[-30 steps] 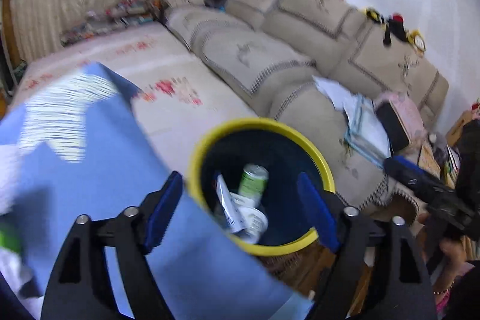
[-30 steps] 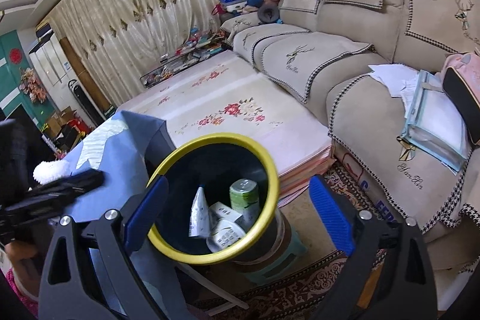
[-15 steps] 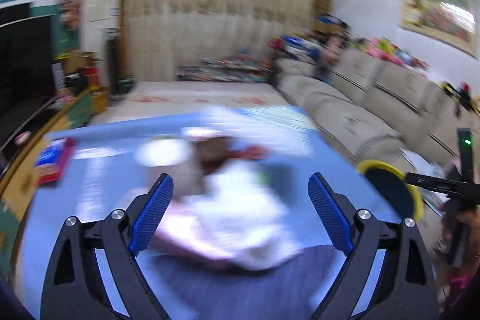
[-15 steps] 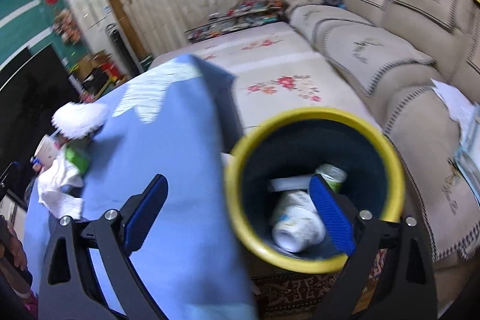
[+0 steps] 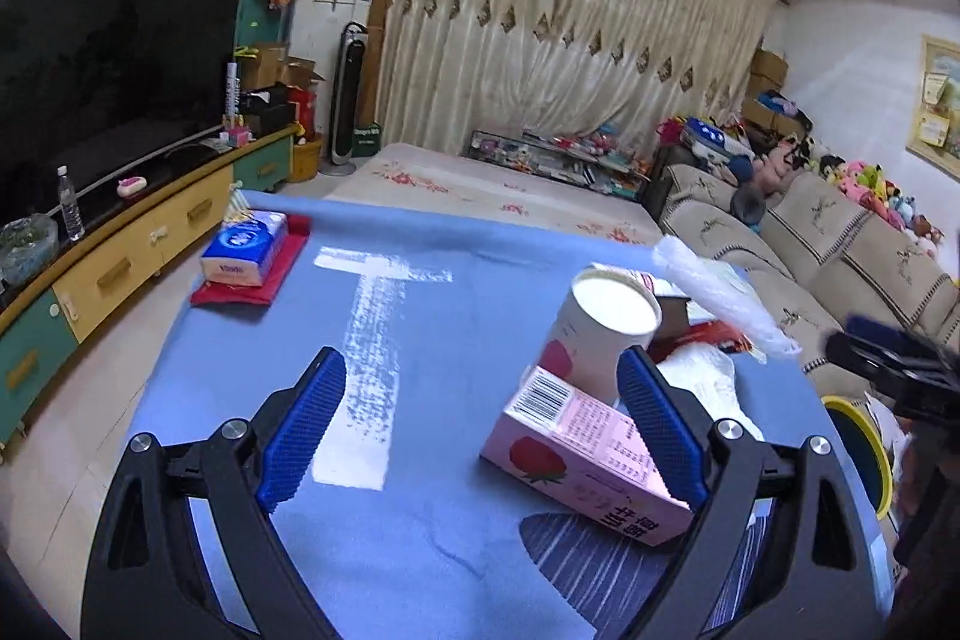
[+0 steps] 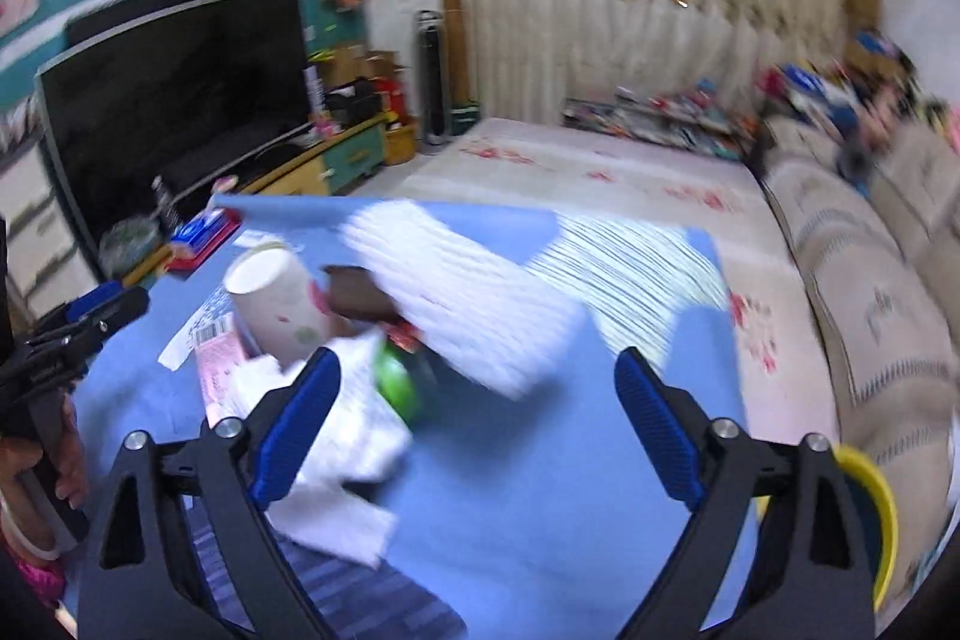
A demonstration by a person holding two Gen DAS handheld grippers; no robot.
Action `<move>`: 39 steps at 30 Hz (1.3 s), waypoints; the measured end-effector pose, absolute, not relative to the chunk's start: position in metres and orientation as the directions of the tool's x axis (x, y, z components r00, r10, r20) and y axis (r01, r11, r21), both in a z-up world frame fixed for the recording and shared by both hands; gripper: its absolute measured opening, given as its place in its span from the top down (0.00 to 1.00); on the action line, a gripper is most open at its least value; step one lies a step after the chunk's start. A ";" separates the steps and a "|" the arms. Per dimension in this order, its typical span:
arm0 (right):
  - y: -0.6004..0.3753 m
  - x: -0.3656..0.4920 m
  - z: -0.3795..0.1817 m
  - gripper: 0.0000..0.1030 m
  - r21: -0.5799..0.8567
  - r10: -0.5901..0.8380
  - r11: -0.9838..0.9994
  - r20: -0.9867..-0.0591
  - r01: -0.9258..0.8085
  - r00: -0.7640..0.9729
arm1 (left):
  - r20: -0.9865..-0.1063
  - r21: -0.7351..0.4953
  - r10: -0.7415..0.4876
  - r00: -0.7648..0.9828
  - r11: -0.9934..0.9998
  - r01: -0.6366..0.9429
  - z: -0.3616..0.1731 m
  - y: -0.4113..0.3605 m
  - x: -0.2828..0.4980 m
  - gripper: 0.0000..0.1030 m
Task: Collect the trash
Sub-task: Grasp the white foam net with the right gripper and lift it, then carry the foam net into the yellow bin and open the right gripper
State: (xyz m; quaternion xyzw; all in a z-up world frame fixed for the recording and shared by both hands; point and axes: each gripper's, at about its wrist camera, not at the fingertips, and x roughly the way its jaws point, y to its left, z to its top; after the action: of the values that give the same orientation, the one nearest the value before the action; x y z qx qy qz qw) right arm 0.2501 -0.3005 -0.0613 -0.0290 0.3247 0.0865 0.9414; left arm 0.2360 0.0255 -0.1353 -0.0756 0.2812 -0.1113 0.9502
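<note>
Both grippers had swung off the bin and back to the table since 1 s ago: then each wrist cam looked down into the yellow-rimmed bin w/ can, cup and wrappers inside; 0.5 s ago L view was already on the table, R view over the bin still. Read this as one drop-off done, next pick starting. L gripper [image 5: 480,424] was spread wide, nothing between the jaws, low over the blue table cloth [image 5: 420,520]. Pink carton [image 5: 582,466] lay on its side at approx 3 o'clock of the gap, its top edge close against the R-side pad [image 5: 657,430]; contact not resolvable. Paper cup [image 5: 600,334] stood tilted just behind the carton, at 1 o'clock. R gripper [image 6: 474,427] was also spread wide and empty; frame motion-blurred. Bin [image 5: 861,451] only a rim sliver, 3 o'clock in L view, 4 o'clock in R view [image 6: 870,508]. L view alone showed carton barcode, clear plastic wrap [image 5: 714,298] behind cup, tissue pack [image 5: 243,250] on red cloth at 11 o'clock. R view alone showed a green item [image 6: 396,388] under white crumpled paper [image 6: 354,436] near its L-side pad at 9 o'clock, and L gripper [image 6: 90,316] at far 9 o'clock. Remaining trash: carton, cup, wrap, paper, green item. Judged the carton the L gripper's likely next pick.
</note>
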 end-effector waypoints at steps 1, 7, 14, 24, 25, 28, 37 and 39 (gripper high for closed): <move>-0.294 0.258 -0.062 0.20 -0.023 0.141 0.980 -0.622 -0.198 0.770 | -0.517 -0.201 -0.256 0.816 0.964 0.175 -0.136 0.023 0.236 0.12; -0.264 0.290 -0.077 0.30 -0.127 0.095 0.964 -0.657 -0.234 0.748 | -0.490 -0.168 -0.245 0.837 0.968 0.186 -0.129 0.007 0.224 0.12; -0.248 0.313 -0.095 0.49 -0.220 0.008 0.953 -0.667 -0.207 0.745 | -0.501 -0.169 -0.251 0.828 0.967 0.190 -0.133 0.006 0.225 0.11; -0.265 0.298 -0.080 0.88 -0.162 0.022 0.973 -0.637 -0.162 0.771 | -0.501 -0.166 -0.257 0.827 0.966 0.200 -0.132 0.001 0.221 0.11; -0.268 0.295 -0.076 0.88 -0.145 0.034 0.976 -0.631 -0.161 0.775 | -0.502 -0.165 -0.257 0.826 0.966 0.200 -0.132 0.000 0.221 0.11; -0.277 0.283 -0.062 0.88 -0.100 0.066 0.982 -0.612 -0.160 0.788 | -0.503 -0.162 -0.256 0.826 0.966 0.200 -0.132 -0.001 0.221 0.11; -0.322 0.214 -0.026 0.88 0.037 0.131 0.991 -0.521 -0.130 0.844 | -0.505 -0.161 -0.256 0.825 0.966 0.201 -0.133 -0.002 0.220 0.11; -0.340 0.195 -0.022 0.88 0.066 0.117 0.993 -0.503 -0.097 0.856 | -0.505 -0.162 -0.257 0.824 0.966 0.202 -0.133 -0.003 0.220 0.11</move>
State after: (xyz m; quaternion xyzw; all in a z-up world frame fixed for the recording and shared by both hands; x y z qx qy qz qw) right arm 0.1952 -0.3397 -0.0222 0.0190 0.2623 0.0557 0.9632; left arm 0.2202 -0.0025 -0.1327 -0.0508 0.2710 -0.1202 0.9537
